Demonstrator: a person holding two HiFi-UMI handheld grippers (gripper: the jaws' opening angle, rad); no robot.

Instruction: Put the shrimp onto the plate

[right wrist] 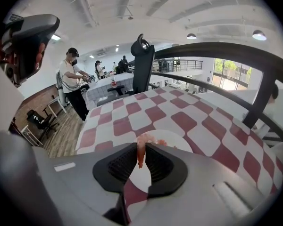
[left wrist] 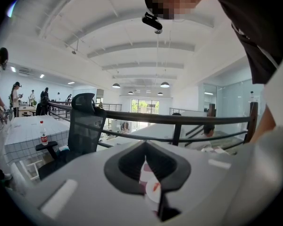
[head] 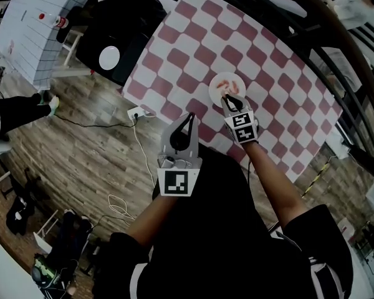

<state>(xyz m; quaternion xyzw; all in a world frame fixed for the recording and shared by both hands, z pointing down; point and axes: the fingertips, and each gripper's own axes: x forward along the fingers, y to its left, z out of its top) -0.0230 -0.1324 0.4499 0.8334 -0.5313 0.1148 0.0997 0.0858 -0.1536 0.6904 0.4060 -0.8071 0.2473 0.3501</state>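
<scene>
A white plate (head: 227,89) lies on the red-and-white checked tablecloth (head: 249,55), with pink shrimp (head: 225,85) on it. My right gripper (head: 232,99) hovers at the plate's near edge, shut on a pink shrimp (right wrist: 140,150) that hangs pinched between its pads. Past the jaws in the right gripper view the plate (right wrist: 170,139) shows, with another shrimp (right wrist: 161,143) on it. My left gripper (head: 187,119) is held back over the table's near edge, shut with nothing in it; a thin slit between its jaws shows the plate (left wrist: 152,188).
A black office chair (head: 121,36) stands at the table's far left end. A white power strip (head: 137,112) and cables lie on the wooden floor. A dark railing (head: 336,48) curves along the table's right side. A person (right wrist: 75,86) stands by another table.
</scene>
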